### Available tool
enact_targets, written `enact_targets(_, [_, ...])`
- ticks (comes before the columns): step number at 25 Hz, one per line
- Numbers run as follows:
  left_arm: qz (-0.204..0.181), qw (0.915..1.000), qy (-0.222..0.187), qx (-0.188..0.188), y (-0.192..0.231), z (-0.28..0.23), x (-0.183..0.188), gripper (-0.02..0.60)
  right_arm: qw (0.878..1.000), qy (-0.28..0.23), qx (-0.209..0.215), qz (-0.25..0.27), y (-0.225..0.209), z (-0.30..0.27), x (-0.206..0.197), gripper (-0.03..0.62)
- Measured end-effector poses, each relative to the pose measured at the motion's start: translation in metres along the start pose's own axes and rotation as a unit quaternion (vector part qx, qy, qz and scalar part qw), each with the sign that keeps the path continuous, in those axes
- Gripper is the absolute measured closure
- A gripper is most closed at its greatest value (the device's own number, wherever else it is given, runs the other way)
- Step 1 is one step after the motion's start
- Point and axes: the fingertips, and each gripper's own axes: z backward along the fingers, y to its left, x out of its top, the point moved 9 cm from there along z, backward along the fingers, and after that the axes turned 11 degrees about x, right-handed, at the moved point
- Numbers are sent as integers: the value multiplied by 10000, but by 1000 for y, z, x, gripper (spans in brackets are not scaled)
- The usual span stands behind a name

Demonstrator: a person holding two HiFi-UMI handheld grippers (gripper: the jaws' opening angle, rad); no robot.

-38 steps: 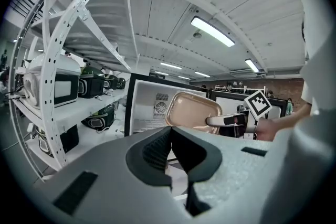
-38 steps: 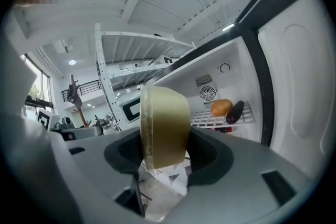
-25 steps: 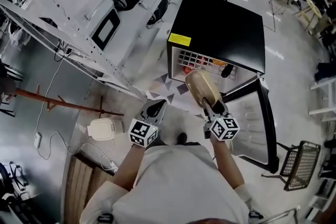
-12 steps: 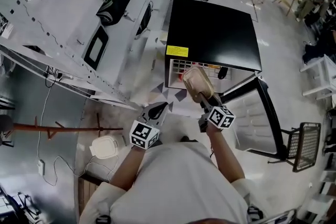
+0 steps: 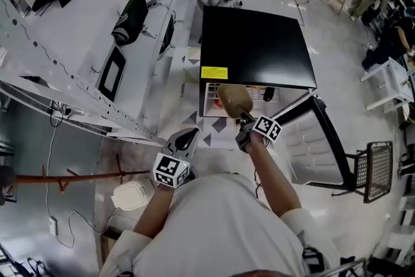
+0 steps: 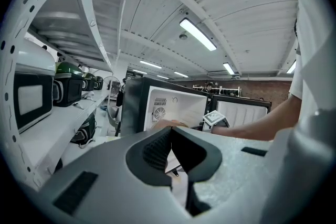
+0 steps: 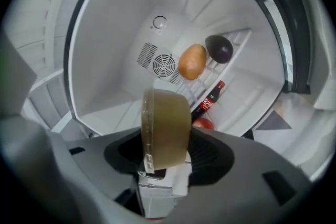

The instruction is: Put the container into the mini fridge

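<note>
Right tool (image 7: pixel 167 147): its jaws are clamping the container (image 7: pixel 166 126) from both sides and holding it on edge, with the lid rim facing left in the right gripper view.
Container: it is hanging in the air at the mouth of the fridge (image 5: pixel 254 48) and is not yet set down inside; in the head view it is overlapping the front edge of the opening.
Fridge: it is standing on the floor with its door (image 5: pixel 312 139) swung wide open to the person's right.
Inside: a yellow-brown potato-like thing (image 7: pixel 192 61) and a dark round fruit (image 7: pixel 219 49) are lying side by side on the wire rack (image 7: pixel 231 44). A dark bottle (image 7: pixel 210 99) with a red label is showing below them. A red round thing (image 7: pixel 203 124) is peeking out just beside the container.
Left tool (image 6: pixel 170 131): its jaws are resting together with nothing between them, and it is hanging low on the person's left, well apart from the fridge.
Surface (image 5: pixel 78 29): it is running along the fridge's left and carrying a microwave (image 5: pixel 111 71) and a black-green bag (image 5: pixel 130 15).
</note>
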Motion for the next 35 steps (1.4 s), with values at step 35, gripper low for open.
enact_targets(35, [-18,9998,-21,-174,11,-22,6,577,9972,-712,-15,-242,-18,-16,8,140])
